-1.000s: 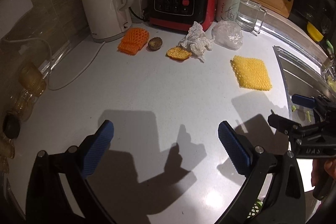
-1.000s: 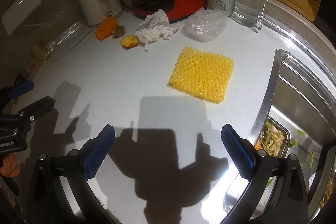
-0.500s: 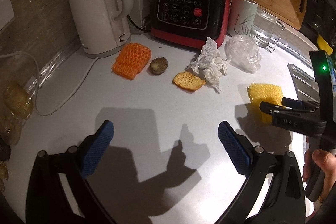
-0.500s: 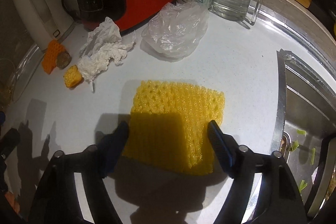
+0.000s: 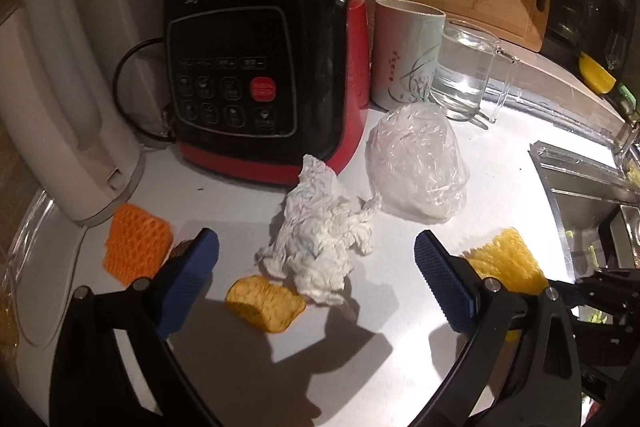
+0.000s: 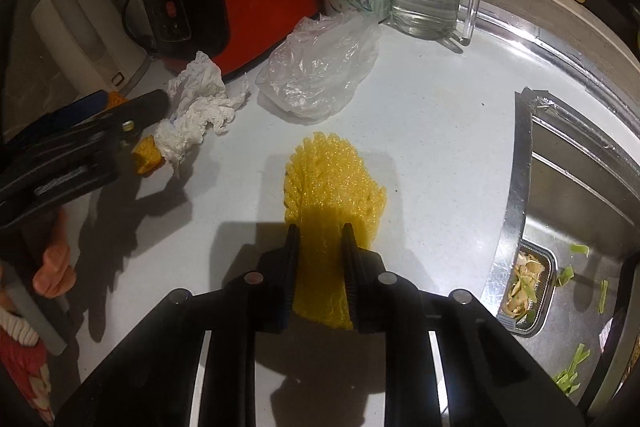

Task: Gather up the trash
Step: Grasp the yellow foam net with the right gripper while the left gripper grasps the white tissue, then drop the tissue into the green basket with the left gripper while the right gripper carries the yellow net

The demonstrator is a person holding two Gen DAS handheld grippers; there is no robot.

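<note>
The yellow foam net (image 6: 332, 183) sits on the white tabletop (image 6: 432, 131), squeezed between the jaws of my right gripper (image 6: 320, 251), which are closing on it. My left gripper (image 5: 316, 267) has its jaws wide apart, with nothing in them. Between and just ahead of them lie a crumpled tissue (image 5: 320, 231) and a piece of orange peel (image 5: 264, 303). A clear plastic bag (image 5: 416, 163) is farther ahead, to the right.

Left gripper (image 5: 316, 259) is wide open over the counter (image 5: 400, 347), its 2 blue pads either side of a crumpled tissue (image 5: 320, 235) and an orange peel (image 5: 264, 303). Orange foam net (image 5: 136, 247) sits by the kettle (image 5: 60, 107); plastic bag (image 5: 416, 163) sits beside the blender (image 5: 264, 75).
</note>
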